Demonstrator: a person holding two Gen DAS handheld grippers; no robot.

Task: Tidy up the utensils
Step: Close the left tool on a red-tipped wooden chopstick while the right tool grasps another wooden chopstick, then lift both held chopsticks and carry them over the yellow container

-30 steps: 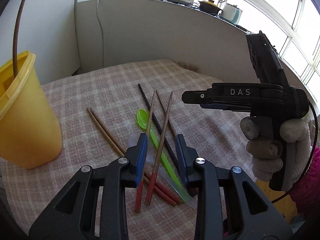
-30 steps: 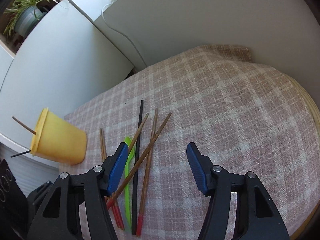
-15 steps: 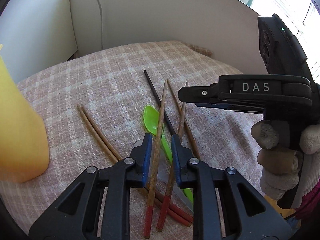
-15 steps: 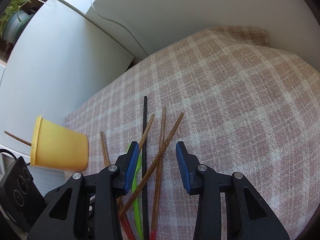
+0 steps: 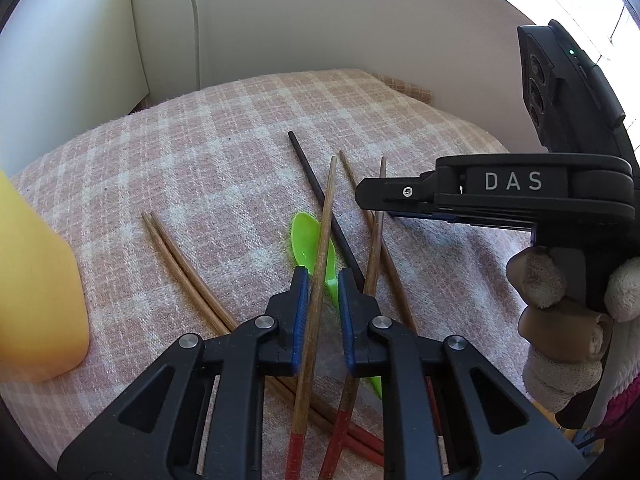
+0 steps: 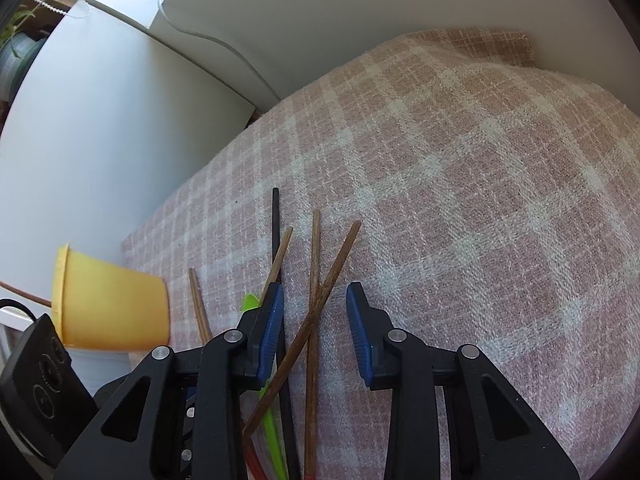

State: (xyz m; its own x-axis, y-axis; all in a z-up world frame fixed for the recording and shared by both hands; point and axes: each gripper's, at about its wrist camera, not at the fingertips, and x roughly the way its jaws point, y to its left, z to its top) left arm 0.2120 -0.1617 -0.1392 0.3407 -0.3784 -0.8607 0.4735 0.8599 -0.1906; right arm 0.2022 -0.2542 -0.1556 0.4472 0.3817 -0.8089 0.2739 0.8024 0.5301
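Observation:
Several wooden chopsticks with red ends, one black chopstick [image 5: 320,196] and a green plastic spoon [image 5: 306,240] lie crossed on a pink checked cloth [image 5: 208,152]. My left gripper [image 5: 322,280] is nearly closed around one wooden chopstick [image 5: 320,256], which rests against the left pad with a small gap on the right. My right gripper [image 6: 314,300] is open low over the pile, with two crossed wooden chopsticks [image 6: 320,288] between its pads. It also shows in the left wrist view [image 5: 480,196], on the right. A yellow cup [image 6: 108,304] stands at the left.
The yellow cup's side [image 5: 36,296] is close on the left in the left wrist view. White walls [image 6: 360,12] and a white cabinet [image 6: 100,140] border the cloth at the back and left. A pair of wooden chopsticks [image 5: 184,272] lies apart, left of the pile.
Both grippers have come down and forward onto the pile. The left jaws have narrowed around one wooden chopstick. The right jaws have narrowed too and now straddle two crossed chopsticks.

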